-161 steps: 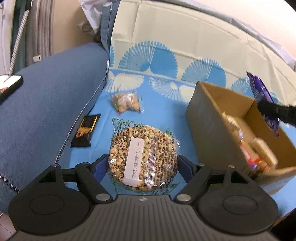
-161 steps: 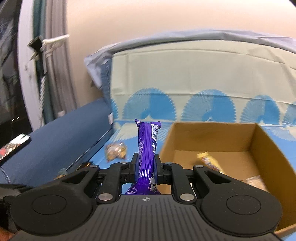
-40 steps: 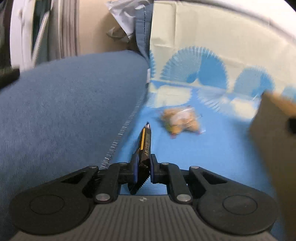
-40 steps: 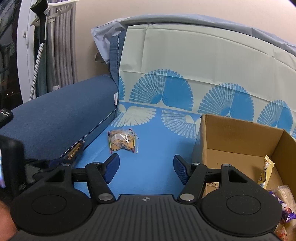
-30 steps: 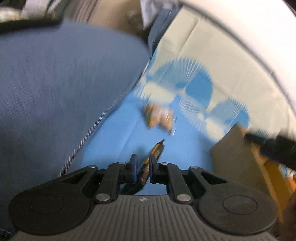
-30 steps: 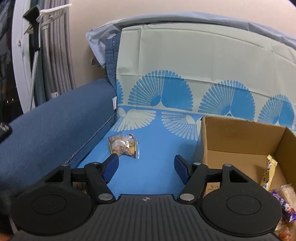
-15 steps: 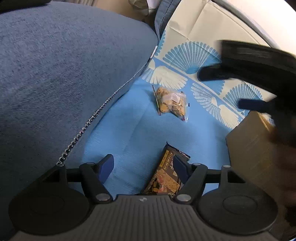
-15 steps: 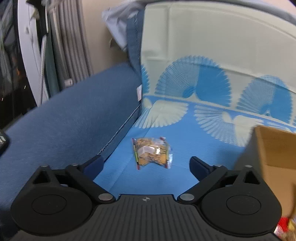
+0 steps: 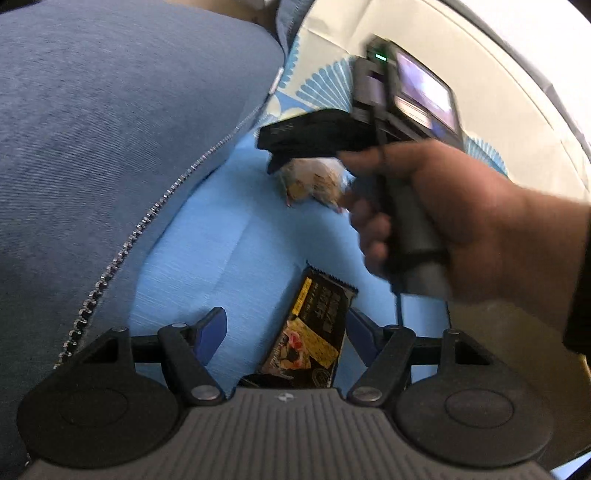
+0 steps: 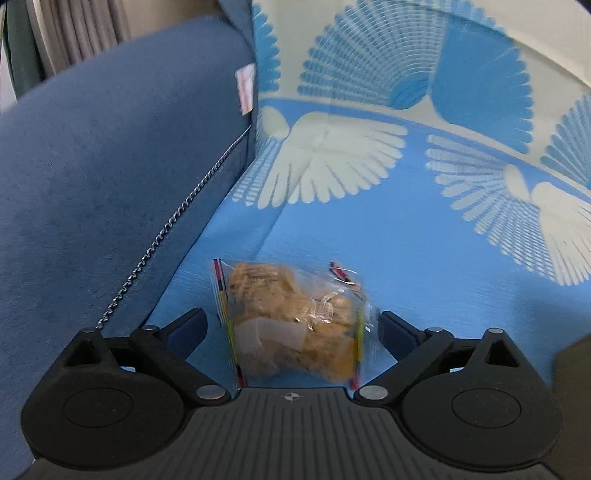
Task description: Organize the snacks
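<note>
Seat cover: light blue cloth (image 10: 388,236) printed with white and blue fan shapes, spread flat and running up the backrest, where its ground turns cream.
Armrest: dark blue upholstered sofa arm (image 10: 110,155) at the left, a metal zip (image 9: 125,243) along its lower edge.
Curtain: pale pleated folds (image 10: 77,29) behind the armrest.
Light: even, indoor.

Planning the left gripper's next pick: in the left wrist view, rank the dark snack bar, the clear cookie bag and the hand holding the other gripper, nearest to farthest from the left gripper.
1. dark snack bar: between the open fingers of the left gripper, toward its right finger.
2. hand: above and to the right, gripping the other tool.
3. clear cookie bag: farther up the blue cloth, under the right gripper.
</note>
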A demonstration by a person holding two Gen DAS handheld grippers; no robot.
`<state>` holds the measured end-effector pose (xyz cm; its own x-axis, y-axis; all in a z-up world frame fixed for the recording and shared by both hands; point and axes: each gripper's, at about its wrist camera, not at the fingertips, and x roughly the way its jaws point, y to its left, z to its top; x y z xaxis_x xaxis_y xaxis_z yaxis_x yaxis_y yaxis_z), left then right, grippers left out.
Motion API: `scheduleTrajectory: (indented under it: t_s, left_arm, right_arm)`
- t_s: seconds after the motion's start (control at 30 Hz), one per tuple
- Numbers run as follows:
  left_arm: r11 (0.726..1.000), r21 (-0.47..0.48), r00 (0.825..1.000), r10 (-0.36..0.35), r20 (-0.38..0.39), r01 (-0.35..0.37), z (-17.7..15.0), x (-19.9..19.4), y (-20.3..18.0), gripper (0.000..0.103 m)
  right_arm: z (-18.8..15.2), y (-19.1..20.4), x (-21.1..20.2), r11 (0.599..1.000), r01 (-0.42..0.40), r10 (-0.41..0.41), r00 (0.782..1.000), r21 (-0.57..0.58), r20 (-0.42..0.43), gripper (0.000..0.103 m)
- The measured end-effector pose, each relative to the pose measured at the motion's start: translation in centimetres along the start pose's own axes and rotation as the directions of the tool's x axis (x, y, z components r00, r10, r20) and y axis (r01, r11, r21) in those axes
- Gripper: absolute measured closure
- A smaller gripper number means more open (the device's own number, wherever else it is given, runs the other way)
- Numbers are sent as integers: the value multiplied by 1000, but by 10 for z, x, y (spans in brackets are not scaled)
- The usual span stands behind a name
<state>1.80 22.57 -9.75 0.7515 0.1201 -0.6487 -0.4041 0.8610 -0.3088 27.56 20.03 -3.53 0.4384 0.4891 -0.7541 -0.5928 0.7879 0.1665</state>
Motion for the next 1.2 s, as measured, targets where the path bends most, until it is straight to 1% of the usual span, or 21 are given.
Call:
scheduleTrajectory:
  t_s: [0.07, 0.13, 0.23, 0.3, 0.37, 0.53, 0.63, 0.7, 0.8, 0.87, 1.0, 1.13, 1.2]
  left_arm:
    - [1000, 23, 1000, 1, -4, -1, -1, 1, -4, 27]
    - [999, 34, 1000, 0, -9, 0, -1, 3, -5, 27]
    - [999, 33, 1000, 6, -26, -5, -2, 6, -4, 27]
    - [999, 41, 1000, 7, -23, -6, -2, 6, -4, 27]
    - [998, 57, 1000, 9, -24, -7, -3, 6, -7, 27]
    - [994, 108, 999, 29, -24, -26, -5, 11, -14, 27]
    - [988, 145, 998, 56, -22, -53, -6, 16, -20, 29]
    - [984, 168, 998, 68, -20, -63, -7, 18, -20, 44]
    - [977, 201, 997, 80, -9, -77, -9, 17, -24, 58]
    - [977, 197, 997, 80, -12, -76, -8, 16, -23, 61]
    - [987, 145, 996, 78, -36, -72, -6, 2, -13, 64]
    - [994, 90, 996, 67, -66, -61, 3, -25, 2, 64]
    - [994, 100, 994, 64, -94, -55, 3, -38, 5, 64]
  right_arm:
    - [3, 5, 2, 999, 12, -12, 1000, -41, 8, 11]
    - [5, 6, -1, 998, 20, -18, 1000, -65, 21, 23]
    - [6, 3, -13, 996, 22, -18, 999, -90, 46, 33]
    - [6, -2, -24, 996, 19, -14, 998, -89, 59, 36]
    - [4, -9, -41, 996, 19, -13, 997, -83, 81, 37]
    - [-12, -26, -106, 997, 9, 1, 991, -75, 135, 37]
    - [-32, -33, -153, 997, 11, 2, 986, -72, 168, 37]
    - [-50, -36, -185, 998, 5, 8, 982, -68, 189, 37]
    - [-81, -37, -230, 998, -12, 26, 977, -66, 212, 37]
    - [-105, -40, -258, 998, -25, 36, 975, -55, 219, 37]
    - [-147, -41, -292, 996, -80, 87, 972, -39, 218, 36]
    - [-185, -28, -304, 990, -123, 137, 966, -74, 219, 36]
    - [-204, -18, -300, 985, -157, 168, 964, -69, 207, 36]
